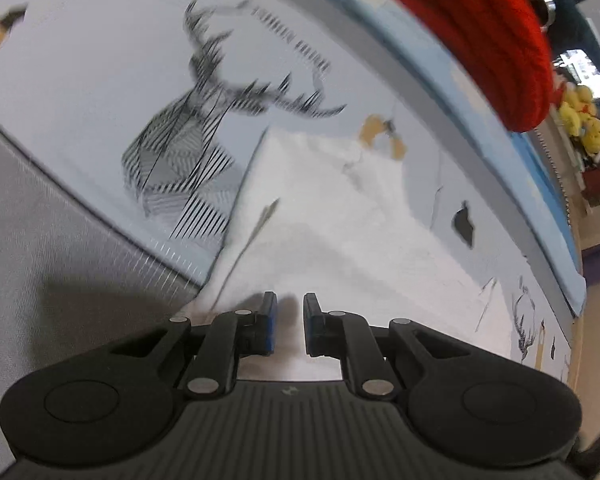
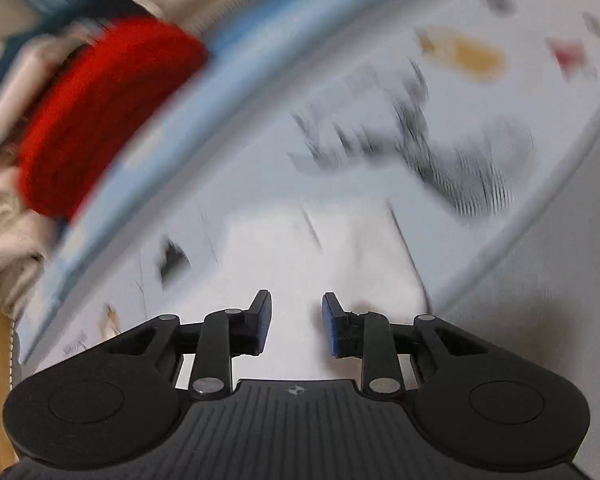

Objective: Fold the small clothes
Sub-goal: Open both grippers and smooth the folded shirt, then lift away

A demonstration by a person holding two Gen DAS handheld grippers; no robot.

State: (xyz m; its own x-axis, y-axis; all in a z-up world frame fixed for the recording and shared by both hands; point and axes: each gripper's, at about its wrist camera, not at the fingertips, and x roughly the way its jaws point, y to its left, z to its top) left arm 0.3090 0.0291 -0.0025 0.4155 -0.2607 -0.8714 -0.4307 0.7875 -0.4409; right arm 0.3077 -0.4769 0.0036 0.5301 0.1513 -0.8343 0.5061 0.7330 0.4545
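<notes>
White cloth (image 1: 324,216) lies flat on deer-print sheet (image 1: 100,80), under both grippers. Left gripper (image 1: 290,322): jaws nearly closed, narrow gap, can't tell if pinching the cloth. Right gripper (image 2: 296,322): jaws part open over cloth, holding nothing. Red knit (image 1: 480,20) at far edge.
</notes>
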